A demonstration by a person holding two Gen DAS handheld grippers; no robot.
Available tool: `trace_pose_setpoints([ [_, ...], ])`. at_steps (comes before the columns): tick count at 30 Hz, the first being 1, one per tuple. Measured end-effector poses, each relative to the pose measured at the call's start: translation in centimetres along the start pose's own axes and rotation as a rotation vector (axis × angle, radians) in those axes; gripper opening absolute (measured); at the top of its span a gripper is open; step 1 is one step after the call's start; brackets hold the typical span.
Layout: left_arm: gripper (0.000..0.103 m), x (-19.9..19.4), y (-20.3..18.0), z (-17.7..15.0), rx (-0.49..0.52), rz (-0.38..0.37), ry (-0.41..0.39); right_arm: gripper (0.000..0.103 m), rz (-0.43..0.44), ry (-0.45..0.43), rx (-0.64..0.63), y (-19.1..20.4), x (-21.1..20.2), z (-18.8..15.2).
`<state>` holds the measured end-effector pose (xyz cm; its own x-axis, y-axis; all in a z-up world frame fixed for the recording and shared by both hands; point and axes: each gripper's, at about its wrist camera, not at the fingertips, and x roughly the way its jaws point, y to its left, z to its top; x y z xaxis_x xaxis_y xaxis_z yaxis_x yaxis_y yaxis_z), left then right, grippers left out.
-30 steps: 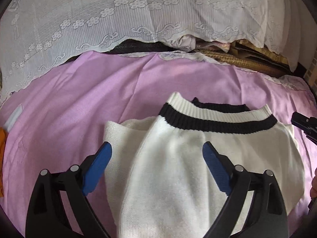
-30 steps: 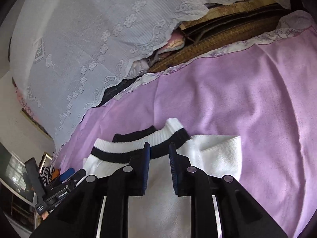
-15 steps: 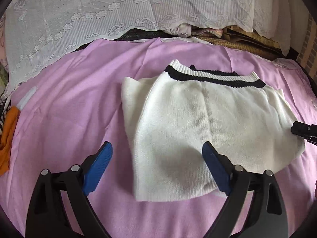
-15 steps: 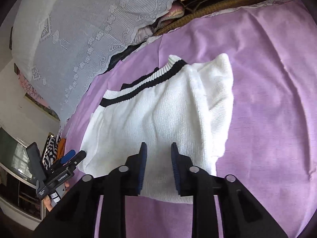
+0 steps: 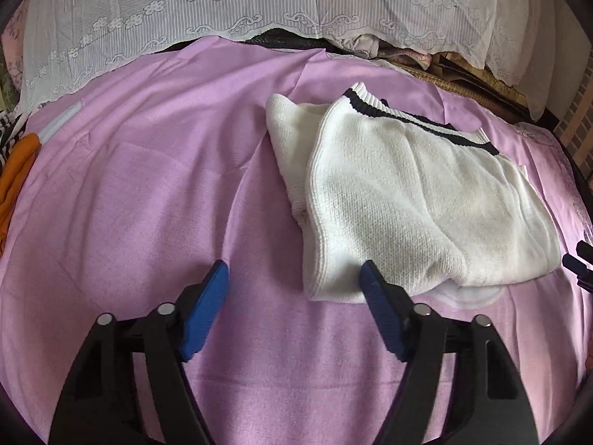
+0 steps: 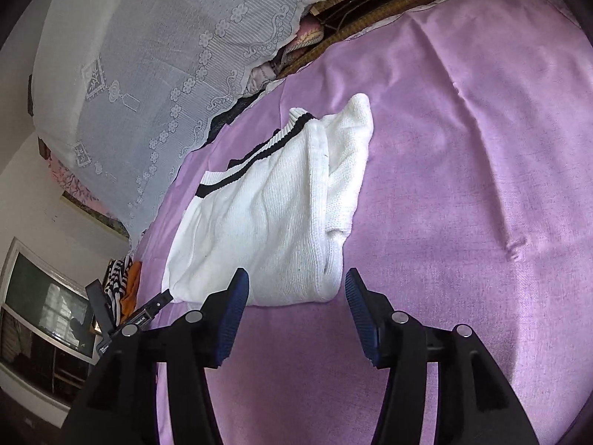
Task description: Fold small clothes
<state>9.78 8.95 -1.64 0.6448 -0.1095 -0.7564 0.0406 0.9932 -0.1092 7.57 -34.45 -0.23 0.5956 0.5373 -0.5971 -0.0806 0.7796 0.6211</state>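
Observation:
A white knit sweater [image 5: 415, 200] with a black-striped ribbed neck lies folded on the purple sheet [image 5: 148, 193], one sleeve tucked under its left side. My left gripper [image 5: 292, 270] hovers at the sweater's near left corner. Its jaws are closing and the blue pads press on nothing. In the right wrist view the sweater [image 6: 274, 222] lies just beyond my right gripper [image 6: 295, 274]. Those jaws are opening, with the sweater's near edge below the gap and untouched. The right gripper's tip [image 5: 578, 263] shows at the left view's right edge. The left gripper's tip [image 6: 155, 304] shows at the right view's lower left.
A white lace cover [image 5: 259, 7] drapes over the back of the bed, with a woven mat [image 5: 459, 78] and bundled cloth beneath it. Orange cloth [image 5: 18, 170] and striped cloth [image 6: 116, 278] lie at the sheet's left edge. A framed window [image 6: 44, 311] stands beyond.
Both grippers have drawn back from over the sweater to its near edge. The right jaws went from nearly shut to apart. The left jaws have narrowed. The sweater lies released.

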Motion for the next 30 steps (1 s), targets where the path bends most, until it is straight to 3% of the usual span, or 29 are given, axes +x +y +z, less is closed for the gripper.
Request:
trace_pose_setpoints([
  [2, 0.030, 0.3, -0.3, 0.2, 0.003, -0.055, 0.004, 0.055, -0.013, 0.010, -0.025, 0.5, 0.8, -0.2],
  [4, 0.025, 0.4, -0.7, 0.2, 0.017, -0.060, 0.003, 0.050, -0.034, 0.026, -0.055, 1.0, 1.9, -0.4],
  [7, 0.013, -0.1, -0.9, 0.1, 0.030, -0.044, -0.023, 0.014, -0.099, 0.012, -0.112, 1.5, 2.2, -0.6],
  [10, 0.010, -1.1, -0.4, 0.3, 0.025, -0.039, -0.058, 0.007, -0.057, -0.053, -0.076, 1.2, -0.4, 0.1],
  [13, 0.010, -1.3, -0.4, 0.2, 0.039, -0.018, -0.041, 0.003, -0.099, -0.029, -0.060, 0.0, -0.9, 0.4],
  [15, 0.010, -0.1, -0.4, -0.2, 0.056, 0.002, 0.016, 0.000, -0.196, 0.011, -0.027, -2.0, 0.5, 0.2],
  [17, 0.013, 0.2, -0.5, -0.5, 0.068, 0.014, 0.028, 0.000, -0.182, 0.033, 0.007, -3.3, 1.2, 0.2],
  [21, 0.018, -1.9, -0.2, -0.3, 0.052, -0.018, -0.002, 0.000, -0.209, -0.058, -0.042, -1.7, -0.8, 0.6],
  [25, 0.044, -4.5, -2.7, 1.3, 0.112, -0.030, -0.094, 0.004, -0.022, -0.064, -0.129, 3.6, -0.4, 0.9],
  [30, 0.049, -2.5, -9.0, 3.1, 0.216, -0.100, -0.074, 0.004, 0.153, 0.134, -0.133, 8.8, 7.5, 0.4],
])
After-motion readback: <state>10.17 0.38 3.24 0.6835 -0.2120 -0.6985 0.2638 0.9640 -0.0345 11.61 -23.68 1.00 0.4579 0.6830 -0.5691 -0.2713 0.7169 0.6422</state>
